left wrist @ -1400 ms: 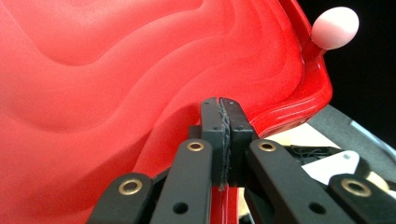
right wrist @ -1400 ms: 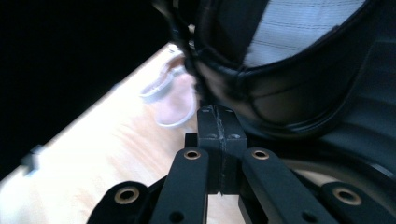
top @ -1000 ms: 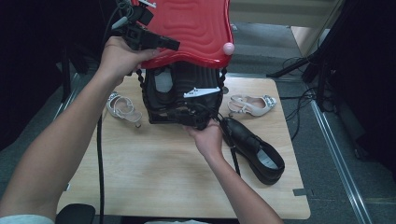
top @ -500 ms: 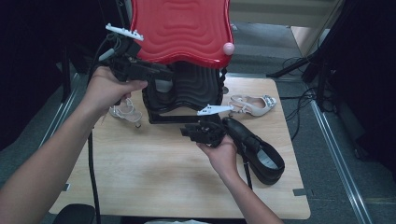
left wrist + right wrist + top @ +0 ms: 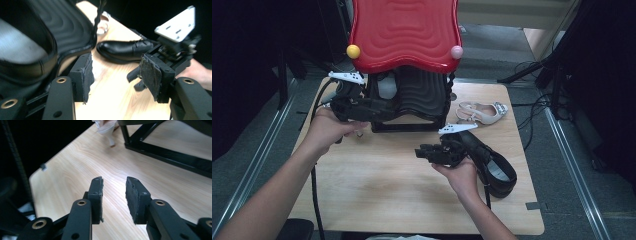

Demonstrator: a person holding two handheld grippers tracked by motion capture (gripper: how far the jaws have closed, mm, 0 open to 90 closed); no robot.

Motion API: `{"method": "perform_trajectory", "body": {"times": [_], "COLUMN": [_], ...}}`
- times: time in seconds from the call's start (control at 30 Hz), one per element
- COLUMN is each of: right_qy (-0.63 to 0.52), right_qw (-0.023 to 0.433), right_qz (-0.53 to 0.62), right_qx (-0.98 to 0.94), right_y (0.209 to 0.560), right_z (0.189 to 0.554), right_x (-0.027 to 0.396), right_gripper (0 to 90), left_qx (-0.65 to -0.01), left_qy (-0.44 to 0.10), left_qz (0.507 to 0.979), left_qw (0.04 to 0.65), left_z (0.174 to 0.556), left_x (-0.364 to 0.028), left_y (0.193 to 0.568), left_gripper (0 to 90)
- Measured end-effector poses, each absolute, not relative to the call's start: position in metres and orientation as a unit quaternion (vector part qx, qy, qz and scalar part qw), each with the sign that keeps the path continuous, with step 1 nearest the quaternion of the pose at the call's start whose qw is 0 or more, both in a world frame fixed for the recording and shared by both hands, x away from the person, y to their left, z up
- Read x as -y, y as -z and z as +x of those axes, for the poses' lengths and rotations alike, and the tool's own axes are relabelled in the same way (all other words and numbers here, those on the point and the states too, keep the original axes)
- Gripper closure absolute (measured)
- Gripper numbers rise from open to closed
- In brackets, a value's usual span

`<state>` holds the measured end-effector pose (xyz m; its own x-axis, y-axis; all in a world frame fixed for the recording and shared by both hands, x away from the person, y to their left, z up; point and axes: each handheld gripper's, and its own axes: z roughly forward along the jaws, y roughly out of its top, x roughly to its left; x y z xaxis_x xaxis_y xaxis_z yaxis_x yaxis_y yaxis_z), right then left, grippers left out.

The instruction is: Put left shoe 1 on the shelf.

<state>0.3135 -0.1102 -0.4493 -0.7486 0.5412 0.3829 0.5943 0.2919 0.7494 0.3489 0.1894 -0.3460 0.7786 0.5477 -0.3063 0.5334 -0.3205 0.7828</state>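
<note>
Now, my left gripper (image 5: 384,106) at left edge of black rack (image 5: 422,100), jaws just opened, spread, nothing between. My right gripper (image 5: 424,151) in front of rack, jaws just widened, parted over bare table (image 5: 377,190). Black shoe (image 5: 489,162) right of rack. No readable writing.

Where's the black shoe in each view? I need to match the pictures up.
High view: black shoe right of centre on the table, just behind the right gripper.
Left gripper view: upper middle, lying beyond the jaws, beside the right gripper.
Right gripper view: not in it.
Shared landmark: the black frame of the red-topped rack, standing on the table.
</note>
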Motion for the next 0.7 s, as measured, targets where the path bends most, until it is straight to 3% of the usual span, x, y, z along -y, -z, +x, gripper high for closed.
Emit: {"method": "perform_trajectory", "body": {"times": [0.07,0.47,0.57,0.7], "right_qy": [0.478,0.491,0.477,0.466], "right_qw": [0.009,0.011,0.015,0.011], "right_qz": [-0.357,-0.342,-0.352,-0.341], "right_qx": [0.802,0.801,0.805,0.816], "right_y": [0.450,0.456,0.456,0.456], "right_z": [0.308,0.295,0.294,0.290], "right_x": [0.112,0.137,0.145,0.153], "right_gripper": [67.3,60.3,53.8,55.7], "left_qx": [-0.333,-0.337,-0.340,-0.341], "left_qy": [-0.005,0.008,0.013,0.017], "left_qz": [0.812,0.820,0.820,0.822], "left_qw": [0.479,0.463,0.460,0.455], "left_z": [0.347,0.329,0.324,0.317], "left_x": [-0.190,-0.186,-0.186,-0.185], "left_y": [0.354,0.401,0.410,0.421], "left_gripper": [43.1,41.8,41.4,41.2]}}
